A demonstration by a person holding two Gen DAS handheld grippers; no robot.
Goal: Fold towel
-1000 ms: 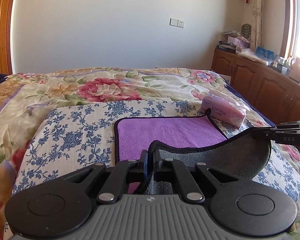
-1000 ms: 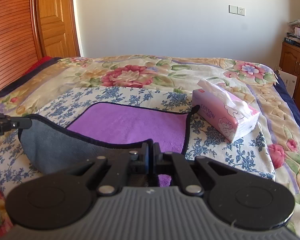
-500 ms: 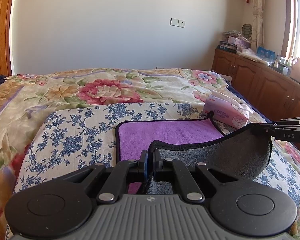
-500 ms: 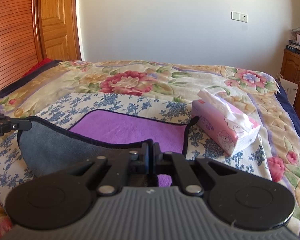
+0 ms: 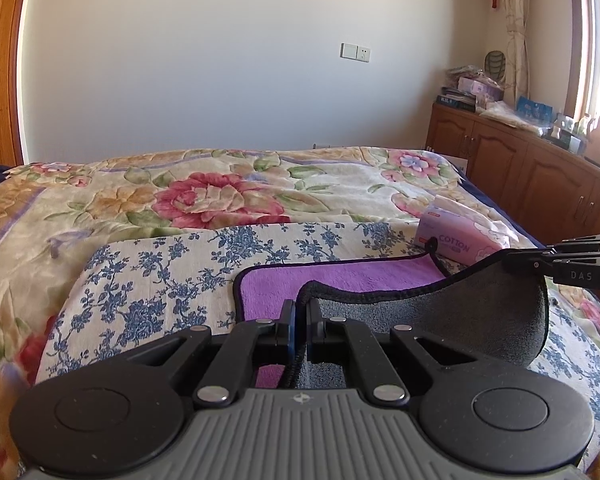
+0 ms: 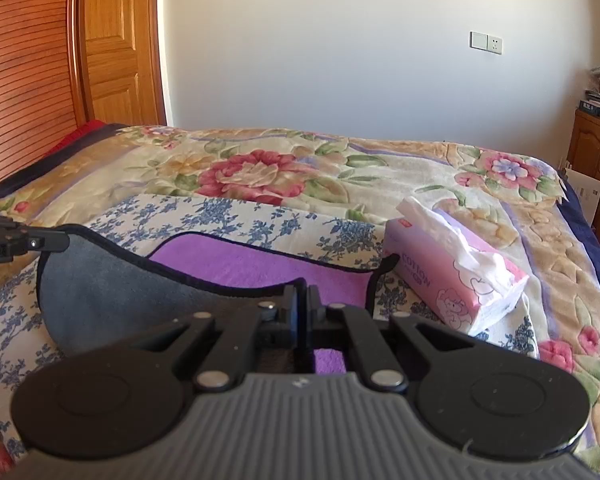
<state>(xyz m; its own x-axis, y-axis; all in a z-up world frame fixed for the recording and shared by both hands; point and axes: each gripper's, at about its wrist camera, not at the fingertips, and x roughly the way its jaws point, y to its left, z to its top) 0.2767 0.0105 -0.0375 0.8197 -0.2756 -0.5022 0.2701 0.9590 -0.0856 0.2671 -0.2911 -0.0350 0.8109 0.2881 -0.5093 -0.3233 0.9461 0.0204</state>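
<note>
At the lower centre of its own view, the left claw (image 5: 299, 320) is clamped tight on a near corner of the towel (image 5: 340, 280). The right claw (image 6: 301, 304) pinches the other near corner the same way. The towel's grey underside hangs lifted between them; its purple far half lies flat on the blue-flowered cloth (image 5: 160, 276) over the bed (image 5: 220, 184). A tissue box (image 6: 452, 276) sits at right, just beside the towel.

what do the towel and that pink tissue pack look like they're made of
The towel looks like soft microfiber or plush cloth: fuzzy purple face, grey nap underneath, black stitched edging. The tissue pack seems thin glossy plastic film, printed, with white paper tissue poking out.
</note>
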